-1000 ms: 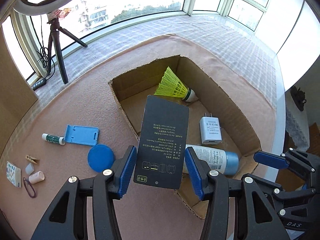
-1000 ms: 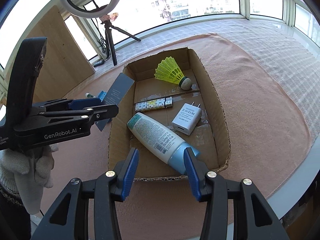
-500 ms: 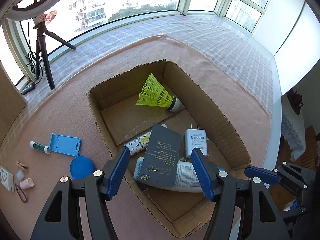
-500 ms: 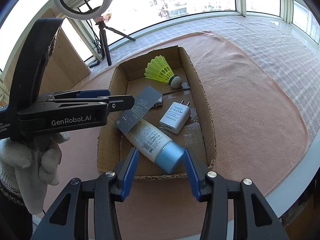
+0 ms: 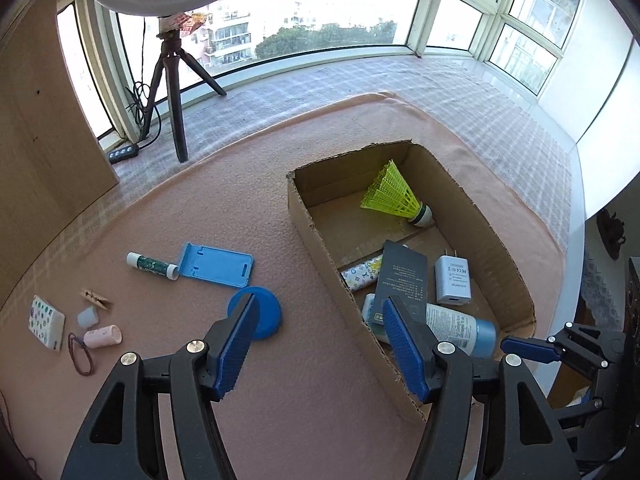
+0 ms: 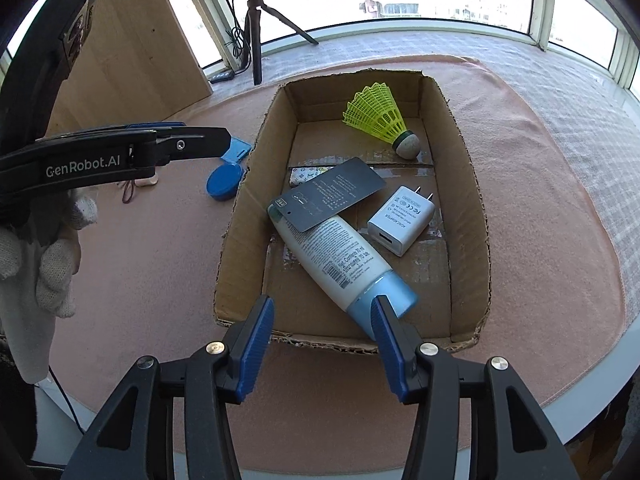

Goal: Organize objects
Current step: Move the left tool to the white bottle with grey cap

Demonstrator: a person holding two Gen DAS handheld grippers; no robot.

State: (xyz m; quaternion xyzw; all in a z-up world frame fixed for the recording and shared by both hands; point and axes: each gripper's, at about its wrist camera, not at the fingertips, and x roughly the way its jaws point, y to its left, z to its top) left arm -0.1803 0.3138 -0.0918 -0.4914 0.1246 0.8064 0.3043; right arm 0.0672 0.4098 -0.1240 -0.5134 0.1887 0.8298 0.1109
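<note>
Cardboard box (image 6: 468, 184) sits open on the pink blanket (image 5: 224, 216), and inside it we see a yellow shuttlecock (image 6: 378, 118), a white charger (image 6: 402, 220), a patterned tube (image 5: 360, 276), a white lotion bottle (image 6: 336, 256) with a blue cap, and a dark card (image 6: 328, 194) lying across the bottle's upper end. Our left gripper (image 5: 318, 346) hangs over the box's near wall with its jaws wide and nothing between the pads. Our right gripper (image 6: 322, 346) hovers at the box's near edge; its jaws are opening, with the bottle's cap just beyond them and not gripped. Still out on the blanket, left of the box, lie a blue round lid (image 5: 262, 312), a blue phone stand (image 5: 218, 266), a lip balm (image 5: 152, 266), a clothespin (image 5: 96, 299), a hair tie (image 5: 80, 354) and a small patterned packet (image 5: 46, 322). A gloved hand (image 6: 38, 264) holds the left gripper.
</note>
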